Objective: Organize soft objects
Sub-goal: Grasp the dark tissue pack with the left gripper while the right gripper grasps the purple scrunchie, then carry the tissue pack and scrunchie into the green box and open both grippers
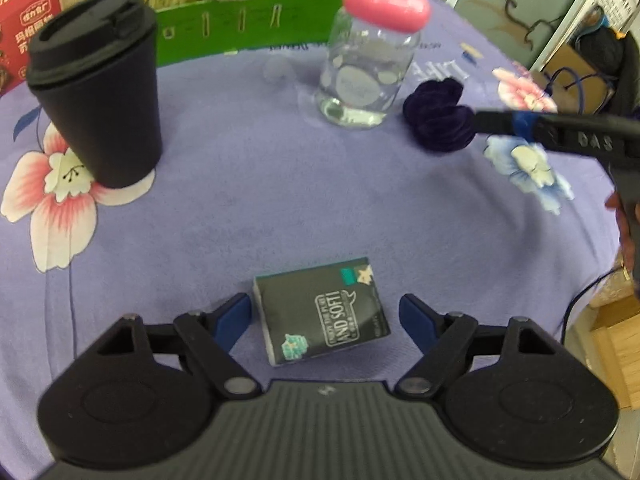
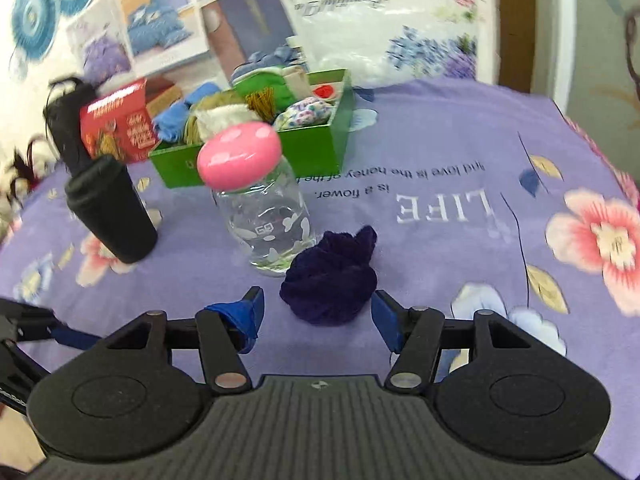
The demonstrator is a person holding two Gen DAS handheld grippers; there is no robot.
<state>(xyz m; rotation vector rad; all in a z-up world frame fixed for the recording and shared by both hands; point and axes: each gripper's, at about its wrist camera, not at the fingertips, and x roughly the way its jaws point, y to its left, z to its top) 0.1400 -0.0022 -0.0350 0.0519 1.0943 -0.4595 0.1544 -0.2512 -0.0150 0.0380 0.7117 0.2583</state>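
A dark tissue pack lies on the purple floral cloth between the open fingers of my left gripper, untouched. A dark purple velvet scrunchie lies just ahead of my right gripper, whose jaws are open on either side of its near edge. In the left wrist view the scrunchie sits beside the right gripper's finger. A green box at the back holds several soft things: yarn, cloths, a floral pouch.
A black lidded cup stands at the left. A clear glass jar with a pink lid stands mid-table, close left of the scrunchie. A red snack box sits beside the green box. The cloth's edge drops off at the right.
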